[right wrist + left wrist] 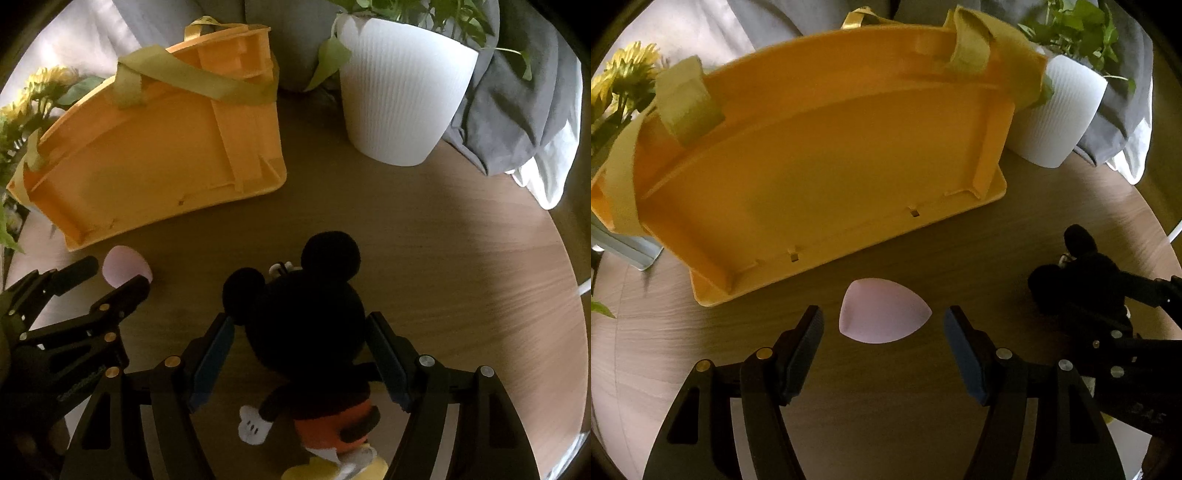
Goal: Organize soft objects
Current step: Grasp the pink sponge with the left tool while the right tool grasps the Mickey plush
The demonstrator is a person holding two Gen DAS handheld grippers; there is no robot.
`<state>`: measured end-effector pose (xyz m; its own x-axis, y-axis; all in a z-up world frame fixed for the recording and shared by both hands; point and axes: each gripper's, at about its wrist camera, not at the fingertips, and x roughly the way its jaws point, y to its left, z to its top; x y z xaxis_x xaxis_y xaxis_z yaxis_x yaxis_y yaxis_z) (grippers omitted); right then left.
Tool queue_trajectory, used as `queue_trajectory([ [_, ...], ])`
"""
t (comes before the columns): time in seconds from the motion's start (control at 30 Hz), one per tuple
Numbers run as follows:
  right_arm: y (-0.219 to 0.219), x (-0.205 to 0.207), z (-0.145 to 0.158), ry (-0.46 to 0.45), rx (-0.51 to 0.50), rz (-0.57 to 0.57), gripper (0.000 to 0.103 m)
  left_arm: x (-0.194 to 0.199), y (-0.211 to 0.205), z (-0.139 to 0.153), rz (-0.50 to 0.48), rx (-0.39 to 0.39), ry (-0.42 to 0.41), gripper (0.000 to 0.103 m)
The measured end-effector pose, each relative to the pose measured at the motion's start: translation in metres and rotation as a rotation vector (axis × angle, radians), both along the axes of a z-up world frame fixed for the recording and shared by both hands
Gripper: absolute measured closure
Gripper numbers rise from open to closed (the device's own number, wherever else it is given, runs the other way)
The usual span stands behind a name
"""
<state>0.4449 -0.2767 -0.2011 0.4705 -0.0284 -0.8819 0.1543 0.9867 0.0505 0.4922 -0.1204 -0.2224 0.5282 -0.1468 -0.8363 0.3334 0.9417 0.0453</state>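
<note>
A pale pink soft pad (881, 312) lies on the wooden table just in front of the orange basket (820, 155). My left gripper (882, 325) is open, its fingers on either side of the pad, not touching it. A black mouse plush (306, 332) with red shorts lies face down on the table. My right gripper (299, 339) is open with the plush's head between its fingers. The plush also shows at the right of the left wrist view (1078, 273). The pad (123, 267) and basket (155, 147) show at left in the right wrist view.
A white ribbed plant pot (402, 85) stands behind the plush, right of the basket. Yellow flowers (620, 81) stand at the far left. Grey cloth (517, 110) lies at the back right. The round table edge (569, 280) curves at right.
</note>
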Motion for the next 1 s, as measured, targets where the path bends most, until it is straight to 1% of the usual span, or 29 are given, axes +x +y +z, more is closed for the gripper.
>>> queue_trajectory([
  [0.13, -0.001, 0.001, -0.002, 0.000, -0.001, 0.001, 0.029, 0.001, -0.003, -0.004, 0.005, 0.028, -0.018, 0.036],
  [0.4, 0.000, 0.003, -0.004, -0.018, -0.007, 0.003, 0.031, 0.007, -0.011, -0.010, -0.004, 0.034, -0.012, 0.037],
  [0.5, -0.002, 0.003, -0.005, -0.021, -0.006, 0.002, 0.034, 0.008, -0.012, -0.011, -0.010, 0.029, -0.003, 0.043],
  [0.53, -0.001, 0.002, -0.005, -0.022, -0.005, 0.001, 0.038, 0.008, -0.012, -0.011, -0.011, 0.028, -0.001, 0.047],
  [0.63, -0.002, 0.002, -0.005, -0.024, 0.005, -0.005, 0.039, 0.009, -0.013, -0.014, -0.012, 0.027, -0.004, 0.050],
  [0.73, -0.002, 0.002, -0.005, -0.027, 0.006, -0.004, 0.040, 0.008, -0.012, -0.012, -0.017, 0.007, -0.001, 0.052],
  [0.87, -0.004, 0.001, -0.005, -0.032, 0.014, -0.002, 0.043, 0.000, -0.001, -0.003, -0.022, 0.000, -0.020, 0.053],
  [1.0, -0.004, -0.001, -0.004, -0.035, 0.022, -0.005, 0.043, -0.007, 0.004, 0.007, -0.023, -0.012, -0.037, 0.053],
])
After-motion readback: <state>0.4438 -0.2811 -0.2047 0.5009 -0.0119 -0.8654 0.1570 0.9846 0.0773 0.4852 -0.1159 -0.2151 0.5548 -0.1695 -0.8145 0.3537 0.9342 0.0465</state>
